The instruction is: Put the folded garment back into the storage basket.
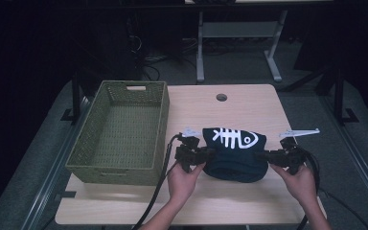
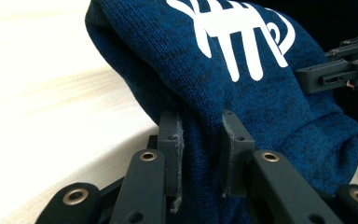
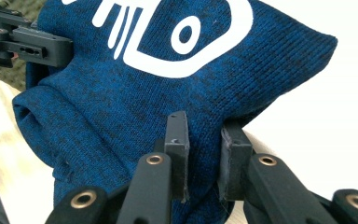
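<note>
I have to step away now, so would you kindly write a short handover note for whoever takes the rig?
Left gripper: shut on the left side of the blue knit garment.
Right gripper: shut on its right side.
Garment: folded into a bundle, white fishbone print up, held between both grippers over the near middle of the table.
Green woven basket: on the table's left, nothing in it.
Done: garment folded and gripped at both ends.
Left, probably: carry it left and lower it into the basket, then release.
</note>
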`<state>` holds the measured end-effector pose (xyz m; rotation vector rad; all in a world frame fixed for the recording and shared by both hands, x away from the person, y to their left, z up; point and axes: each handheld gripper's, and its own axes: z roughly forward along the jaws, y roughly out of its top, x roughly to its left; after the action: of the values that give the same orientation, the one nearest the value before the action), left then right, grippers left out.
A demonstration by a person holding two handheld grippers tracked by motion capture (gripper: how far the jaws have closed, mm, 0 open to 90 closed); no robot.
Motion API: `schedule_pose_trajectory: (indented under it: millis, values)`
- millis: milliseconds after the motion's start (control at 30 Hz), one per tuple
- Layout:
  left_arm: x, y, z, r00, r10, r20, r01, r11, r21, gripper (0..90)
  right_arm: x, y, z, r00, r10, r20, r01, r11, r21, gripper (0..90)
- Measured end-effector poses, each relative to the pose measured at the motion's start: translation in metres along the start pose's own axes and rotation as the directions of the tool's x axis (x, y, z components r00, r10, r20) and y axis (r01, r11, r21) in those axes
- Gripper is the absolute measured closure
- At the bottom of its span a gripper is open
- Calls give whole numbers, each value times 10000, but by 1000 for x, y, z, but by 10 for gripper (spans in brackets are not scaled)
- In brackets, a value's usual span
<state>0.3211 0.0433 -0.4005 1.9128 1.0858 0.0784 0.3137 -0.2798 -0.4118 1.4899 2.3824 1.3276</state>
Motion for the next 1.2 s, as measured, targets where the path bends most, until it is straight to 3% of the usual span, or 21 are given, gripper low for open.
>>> schedule_pose_trajectory:
  millis: [367, 1200]
  values:
    - [1, 15, -21, 9999, 164, 45, -164, 9997, -175, 733, 17, 18, -11, 9998, -137, -113, 134, 9997, -227, 766]
    - [14, 49, -62, 9966, 374, 729, -362, 9992, -182, 734, 47, 51, -28, 9981, -250, -566, 208, 9970, -748, 766]
